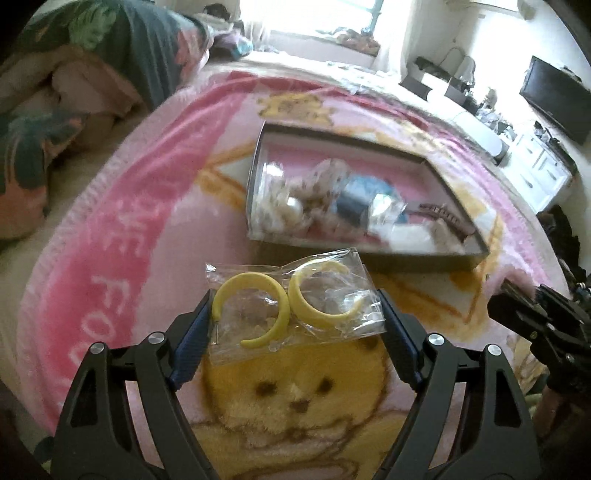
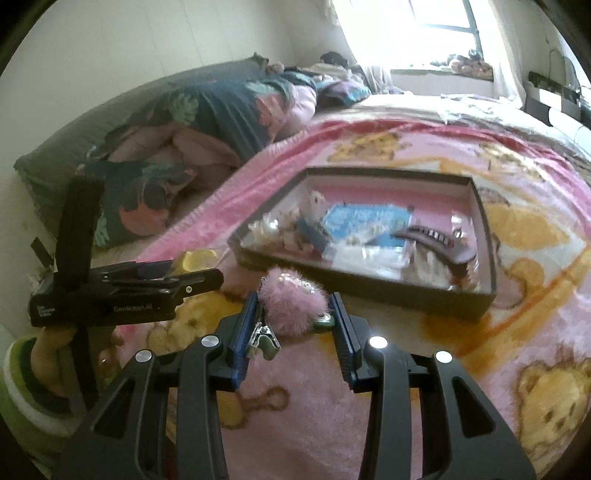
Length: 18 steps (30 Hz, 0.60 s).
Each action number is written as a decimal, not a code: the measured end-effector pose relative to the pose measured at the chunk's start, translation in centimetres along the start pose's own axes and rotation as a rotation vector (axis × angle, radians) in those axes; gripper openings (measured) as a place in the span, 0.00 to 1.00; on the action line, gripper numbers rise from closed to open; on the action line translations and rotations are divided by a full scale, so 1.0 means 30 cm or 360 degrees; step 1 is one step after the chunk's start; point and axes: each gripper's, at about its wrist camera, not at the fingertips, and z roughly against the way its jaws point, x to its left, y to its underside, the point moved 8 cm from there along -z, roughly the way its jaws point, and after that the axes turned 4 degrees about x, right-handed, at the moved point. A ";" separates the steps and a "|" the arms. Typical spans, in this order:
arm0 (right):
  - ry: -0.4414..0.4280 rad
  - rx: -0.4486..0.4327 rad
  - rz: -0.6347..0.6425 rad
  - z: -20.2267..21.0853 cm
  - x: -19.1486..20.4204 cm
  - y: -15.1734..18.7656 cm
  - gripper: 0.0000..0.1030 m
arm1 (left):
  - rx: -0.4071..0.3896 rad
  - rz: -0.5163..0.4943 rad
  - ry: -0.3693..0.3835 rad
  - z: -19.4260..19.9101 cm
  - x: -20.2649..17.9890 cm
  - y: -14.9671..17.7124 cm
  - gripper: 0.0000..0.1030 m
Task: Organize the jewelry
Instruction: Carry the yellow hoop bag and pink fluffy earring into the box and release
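A clear plastic bag with two yellow hoop earrings (image 1: 284, 306) lies on the pink blanket (image 1: 129, 240). My left gripper (image 1: 295, 314) is open with its fingers on either side of the bag. It also shows in the right wrist view (image 2: 195, 275). My right gripper (image 2: 295, 310) is shut on a fuzzy pink hair clip (image 2: 291, 306) with a metal clasp, just above the blanket. A shallow dark box (image 2: 487, 229) with a pink lining holds several bagged jewelry pieces and a brown claw clip (image 2: 439, 240). It lies just beyond both grippers.
The blanket with yellow bear prints covers a bed. A floral quilt and pillows (image 2: 207, 122) are heaped at the far left. A window (image 2: 439, 29) is at the back. A white dresser and a dark screen (image 1: 554, 99) stand at the right.
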 end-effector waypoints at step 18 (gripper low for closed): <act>0.0338 -0.0182 -0.0012 0.062 -0.241 -0.199 0.36 | -0.0137 -0.0098 0.0042 0.003 -0.143 -0.258 0.73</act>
